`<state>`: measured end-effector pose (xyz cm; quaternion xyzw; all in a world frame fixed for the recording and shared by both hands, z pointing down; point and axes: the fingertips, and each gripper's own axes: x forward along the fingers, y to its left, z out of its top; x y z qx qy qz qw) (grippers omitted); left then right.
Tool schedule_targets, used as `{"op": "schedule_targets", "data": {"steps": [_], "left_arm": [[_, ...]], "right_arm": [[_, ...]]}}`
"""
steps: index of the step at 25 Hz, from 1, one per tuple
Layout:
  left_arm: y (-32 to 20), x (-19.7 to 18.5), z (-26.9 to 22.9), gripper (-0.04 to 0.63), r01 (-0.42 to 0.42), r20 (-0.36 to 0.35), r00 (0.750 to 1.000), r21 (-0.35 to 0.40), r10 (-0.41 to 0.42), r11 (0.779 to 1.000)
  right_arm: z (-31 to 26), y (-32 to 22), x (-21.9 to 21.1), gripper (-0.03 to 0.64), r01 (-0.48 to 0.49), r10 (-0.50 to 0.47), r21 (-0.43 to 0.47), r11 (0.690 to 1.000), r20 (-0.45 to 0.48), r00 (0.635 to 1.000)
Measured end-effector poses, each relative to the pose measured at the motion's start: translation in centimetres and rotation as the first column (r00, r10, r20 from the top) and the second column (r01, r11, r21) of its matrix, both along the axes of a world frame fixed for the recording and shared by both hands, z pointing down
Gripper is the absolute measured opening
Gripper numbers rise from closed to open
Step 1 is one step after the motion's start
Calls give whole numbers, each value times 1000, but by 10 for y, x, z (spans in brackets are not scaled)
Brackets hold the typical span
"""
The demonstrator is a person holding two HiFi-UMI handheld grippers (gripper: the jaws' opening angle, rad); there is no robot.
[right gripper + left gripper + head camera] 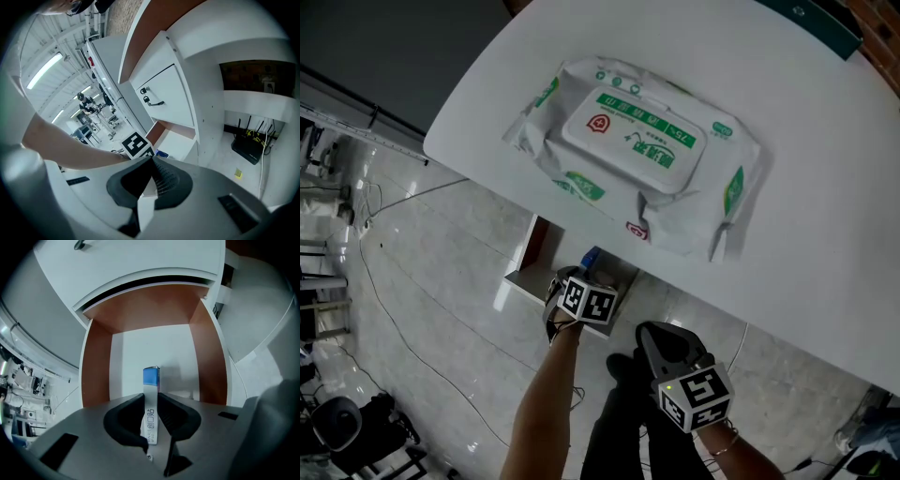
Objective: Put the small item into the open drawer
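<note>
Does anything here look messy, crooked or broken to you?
Nothing stands out. The wipes pack lies flat on the table, slightly crumpled as soft packs are. The drawer below stands open with no visible damage, and the left hand-held gripper grips the small item over it.

drawer mostly hidden beneath table in head view

On your white table: wet-wipes pack lying flat, green-and-white label up | on your glossy pale floor: thin cable trailing across, black office chair at lower left | your right gripper view: black router on a low shelf
</note>
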<state>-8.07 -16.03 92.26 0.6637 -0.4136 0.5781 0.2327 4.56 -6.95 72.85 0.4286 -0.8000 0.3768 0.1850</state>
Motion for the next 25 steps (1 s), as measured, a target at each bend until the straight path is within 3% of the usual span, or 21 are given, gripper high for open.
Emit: {"op": "schedule_targets", "data": {"steps": [10, 18, 25], "left_arm": [[0, 2, 4, 119, -7, -65, 998, -62, 3, 998], [-3, 5, -32, 162, 21, -145, 989, 2, -20, 1000], [9, 3, -109, 135, 98, -255, 964, 95, -71, 991]], "right_arm": [[7, 4, -2, 8, 4, -4, -16, 1000, -11, 1000], [-4, 7, -8, 8, 23, -23, -9, 1000, -13, 1000], [-43, 3, -10, 8, 38, -37, 29, 999, -19, 999]]}}
